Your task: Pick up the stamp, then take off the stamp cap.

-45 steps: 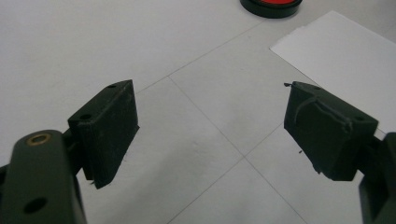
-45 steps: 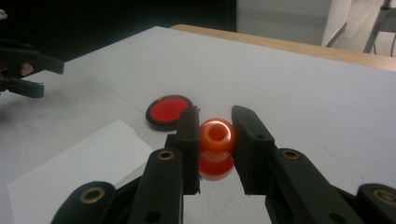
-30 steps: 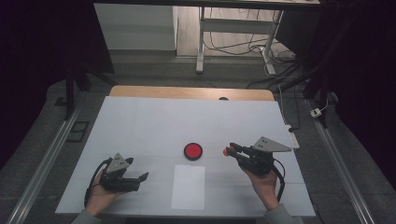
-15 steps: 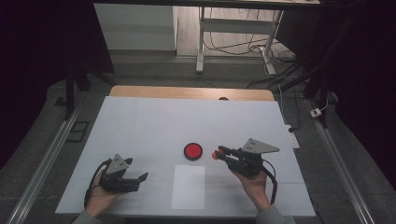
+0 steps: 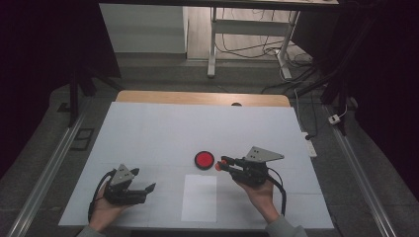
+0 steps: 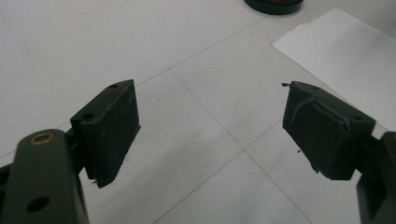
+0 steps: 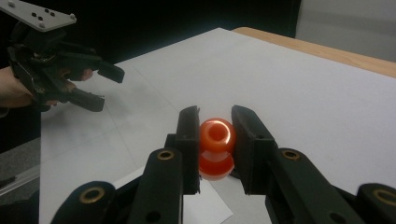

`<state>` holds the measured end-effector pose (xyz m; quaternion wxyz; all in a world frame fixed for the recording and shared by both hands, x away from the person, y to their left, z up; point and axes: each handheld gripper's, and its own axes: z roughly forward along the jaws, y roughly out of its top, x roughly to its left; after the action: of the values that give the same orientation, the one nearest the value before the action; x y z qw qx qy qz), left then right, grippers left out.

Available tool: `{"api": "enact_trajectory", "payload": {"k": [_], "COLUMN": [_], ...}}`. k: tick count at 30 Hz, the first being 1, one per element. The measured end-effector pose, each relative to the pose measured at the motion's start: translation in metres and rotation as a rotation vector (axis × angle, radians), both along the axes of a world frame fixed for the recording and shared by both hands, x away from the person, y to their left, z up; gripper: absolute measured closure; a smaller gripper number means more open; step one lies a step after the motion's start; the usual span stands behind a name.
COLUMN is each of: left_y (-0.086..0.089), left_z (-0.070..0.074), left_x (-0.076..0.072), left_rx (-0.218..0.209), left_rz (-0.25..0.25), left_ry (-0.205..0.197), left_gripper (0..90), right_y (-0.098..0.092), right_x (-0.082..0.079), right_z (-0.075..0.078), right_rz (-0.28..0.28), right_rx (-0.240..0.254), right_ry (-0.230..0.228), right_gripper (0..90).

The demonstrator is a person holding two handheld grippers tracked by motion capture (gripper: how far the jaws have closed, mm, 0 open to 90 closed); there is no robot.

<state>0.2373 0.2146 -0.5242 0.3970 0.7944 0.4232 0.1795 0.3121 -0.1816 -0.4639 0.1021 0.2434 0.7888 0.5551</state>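
Over at the left, the left gripper (image 5: 148,188) lies low on the white tabletop (image 5: 163,128), cradled in the person's left hand (image 5: 101,210), its fingers (image 6: 109,128) spread wide with nothing between them but bare surface. Just past it toward the middle lies a white sheet of paper (image 5: 199,197), flat on the tabletop near the front edge. Beyond the sheet sits a round red disc with a dark rim (image 5: 203,160). Right beside that disc, on its right, the right gripper (image 5: 221,163) hangs just above the tabletop, held in the person's right hand (image 5: 261,195) and pointing left toward the disc. Its fingers (image 7: 189,140) are drawn in narrow and clamp a small orange spool-shaped piece (image 7: 216,147) between their pads, its open hole facing back along the gripper.
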Motion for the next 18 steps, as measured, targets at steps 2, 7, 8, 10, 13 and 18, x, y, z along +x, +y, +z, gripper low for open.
{"api": "enact_trajectory", "payload": {"k": [2,7,8,10,13,18], "left_y": [-0.0002,0.0001,0.0002,0.0004,0.0009,-0.0011], "left_z": [-0.0001,0.0000,0.0002,0.0004,0.0000,0.0015], "left_x": [-0.0006,-0.0014,-0.0014,-0.0014,-0.0011,-0.0003], "left_rx": [0.001,0.004,0.004,0.002,0.000,-0.018], "left_rz": [0.002,0.004,0.005,0.006,0.007,0.004], "left_ry": [-0.001,-0.003,-0.004,-0.006,-0.005,-0.004], "left_gripper": [18.9,18.9,18.9,18.9,18.9,18.9], "right_y": [0.0001,-0.0001,-0.0001,-0.0002,-0.0004,-0.0022], "right_x": [0.0002,0.0005,0.0005,0.0004,0.0009,0.0022], "right_z": [-0.0001,0.0001,0.0001,0.0004,0.0010,0.0016], "right_rz": [-0.001,-0.002,-0.002,-0.002,-0.004,-0.011], "right_rx": [0.000,0.001,0.001,0.002,0.004,0.017], "right_ry": [0.000,-0.003,-0.003,-0.005,-0.005,0.000], "right_gripper": [72.3,72.3,72.3,72.3,72.3,72.3]}}
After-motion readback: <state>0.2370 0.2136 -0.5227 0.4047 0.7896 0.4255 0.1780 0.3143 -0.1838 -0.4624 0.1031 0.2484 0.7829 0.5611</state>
